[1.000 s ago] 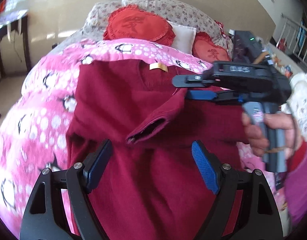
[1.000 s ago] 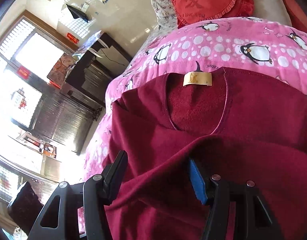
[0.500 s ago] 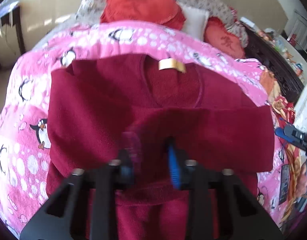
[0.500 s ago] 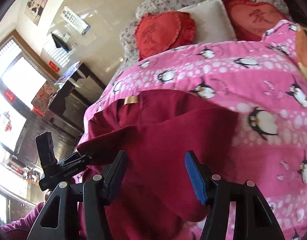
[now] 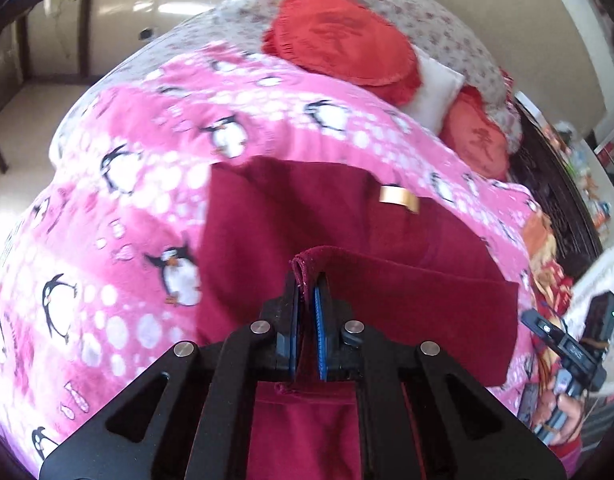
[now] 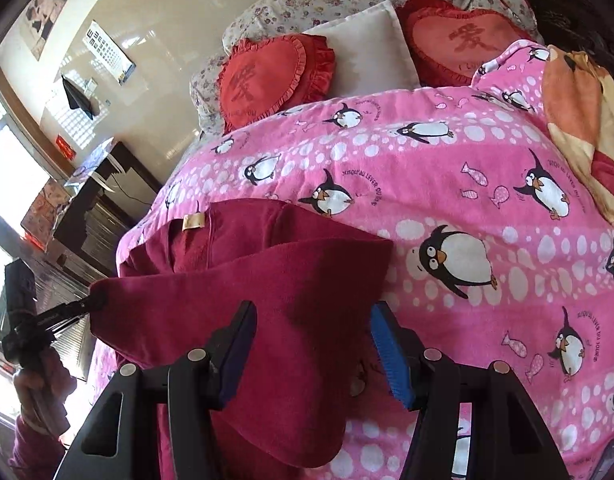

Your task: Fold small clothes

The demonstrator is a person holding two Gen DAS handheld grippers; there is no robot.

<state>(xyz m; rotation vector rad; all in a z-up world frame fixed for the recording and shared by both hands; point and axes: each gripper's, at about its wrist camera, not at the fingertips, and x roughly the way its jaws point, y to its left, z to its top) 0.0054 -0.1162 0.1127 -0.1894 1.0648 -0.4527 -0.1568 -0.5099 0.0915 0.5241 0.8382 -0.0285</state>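
Observation:
A dark red sweater (image 5: 275, 216) with a gold neck label (image 5: 399, 199) lies on a pink penguin blanket (image 5: 119, 208). My left gripper (image 5: 307, 280) is shut on a folded edge of the sweater and holds it up over the body. It also shows in the right wrist view (image 6: 87, 304), pinching the cloth corner at the left. My right gripper (image 6: 311, 316) is open, its jaws apart just above the sweater (image 6: 267, 280), holding nothing. It shows at the far right of the left wrist view (image 5: 535, 322).
Red heart cushions (image 6: 267, 80) and a white pillow (image 6: 367, 48) lie at the head of the bed. An orange cloth (image 6: 579, 100) lies at the right. A dark desk (image 6: 103, 184) stands beside the bed on the left.
My left gripper closed on the sweater's edge and lifted it. My right gripper drew back to the right side of the sweater and stayed open.

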